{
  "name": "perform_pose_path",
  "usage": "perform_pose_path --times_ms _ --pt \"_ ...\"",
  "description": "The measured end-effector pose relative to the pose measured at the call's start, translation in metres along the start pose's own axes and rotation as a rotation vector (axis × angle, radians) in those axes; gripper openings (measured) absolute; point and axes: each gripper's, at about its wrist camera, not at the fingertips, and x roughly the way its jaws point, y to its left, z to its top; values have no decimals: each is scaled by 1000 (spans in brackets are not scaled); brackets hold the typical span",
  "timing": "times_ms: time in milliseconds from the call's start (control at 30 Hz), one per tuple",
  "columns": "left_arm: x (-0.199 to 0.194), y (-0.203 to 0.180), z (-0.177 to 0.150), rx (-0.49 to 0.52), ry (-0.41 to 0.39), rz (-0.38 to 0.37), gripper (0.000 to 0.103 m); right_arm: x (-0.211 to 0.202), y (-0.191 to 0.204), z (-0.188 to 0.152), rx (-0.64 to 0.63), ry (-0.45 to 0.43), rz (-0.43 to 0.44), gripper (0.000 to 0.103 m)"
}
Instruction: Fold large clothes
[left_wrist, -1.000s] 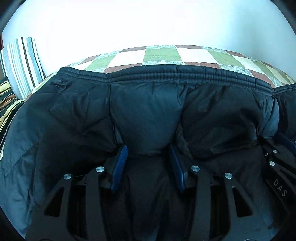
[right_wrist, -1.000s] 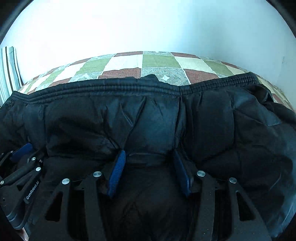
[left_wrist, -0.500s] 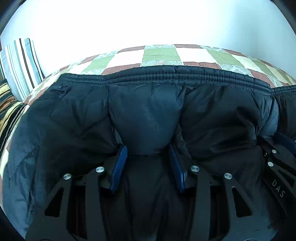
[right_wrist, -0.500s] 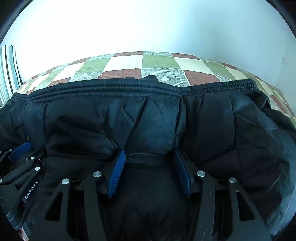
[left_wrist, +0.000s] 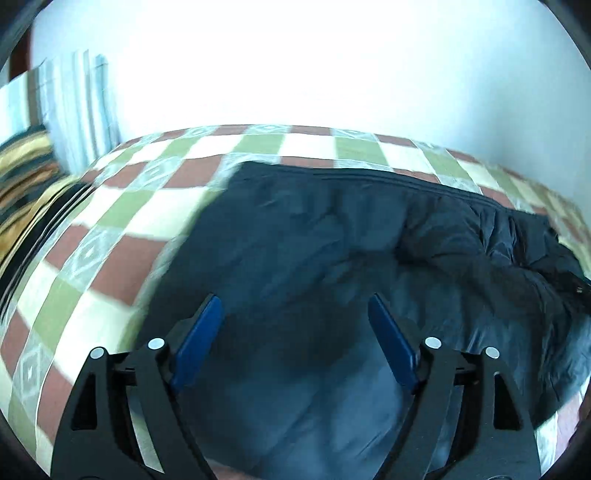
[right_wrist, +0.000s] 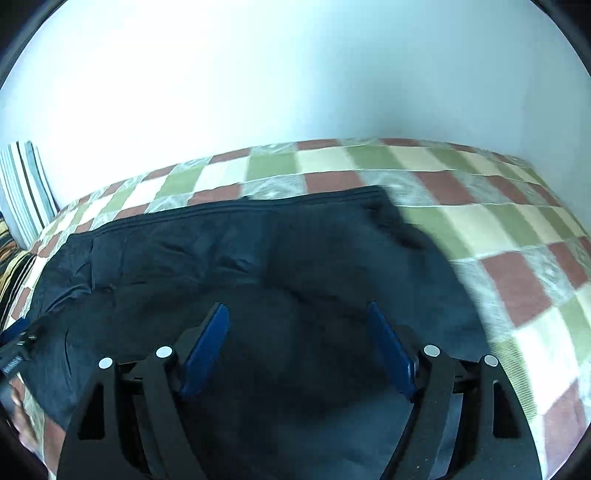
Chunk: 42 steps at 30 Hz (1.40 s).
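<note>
- Two tools stand wide over a dark padded jacket on a bed. Nothing lies between the blue pads of my left tool or my right tool, and the jaws of both have just been opening, letting the cloth go.
- Both tools sit above the near part of the jacket and look down and forward along it. Its long axis runs left to right across both views, with the ribbed hem at the far edge.
- My left tool is nearer the jacket's left corner, where the checked bedspread shows beside it; my right tool is nearer the right corner. The tip of the left tool shows at the left rim of the right wrist view.
- Navy, quilted and puffy, the jacket lies fairly flat but bunches into creases toward the right in the left wrist view.
- I judge one fold is laid down, and the next likely calls for fresh grips at the ends of that long axis.
- A striped pillow leans by the wall.
</note>
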Motion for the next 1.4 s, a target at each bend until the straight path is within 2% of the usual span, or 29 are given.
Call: perform_pose_path --times_ms 100,200,300,433,533,667,700,733,767,800,833,900,1000,1100,1300,1400 --pt "-14 33 -18 -58 17 8 87 -17 -39 -9 45 16 -13 80" --pt "-24 60 -38 -92 -3 35 93 -22 -69 -20 90 42 -24 80" --pt "-17 71 -50 -101 34 -32 93 -16 -96 -33 153 91 -7 80" --pt "1 81 -54 -212 74 -145 97 5 -109 -44 234 158 54 80" --pt "12 84 -52 -273 85 -175 100 18 -113 -52 277 184 77 85" --pt "27 86 -51 -345 100 -180 100 29 -115 -60 323 198 114 85" --pt "31 86 -51 -363 111 -169 93 30 -113 -61 316 194 113 83" --pt "32 86 -51 -374 109 -158 87 30 -111 -62 307 193 129 69" --pt "32 88 -51 -389 99 -146 76 30 -109 -62 308 195 153 61" --pt "31 88 -51 -400 88 -138 60 30 -109 -63 316 196 160 54" --pt "30 89 -51 -408 78 -151 53 29 -107 -63 320 195 173 43" --pt "27 90 -49 -403 61 -138 33 25 -104 -63 315 182 182 34" --pt "19 87 -45 -374 34 -117 22 18 -104 -64 331 158 198 25" --pt "9 90 -43 -376 12 -123 17 9 -103 -66 339 144 215 22" --pt "-21 108 -44 -376 -14 -117 13 -9 -92 -76 323 142 259 21" --pt "-45 123 -58 -369 -23 -102 13 -24 -82 -89 306 153 279 21"
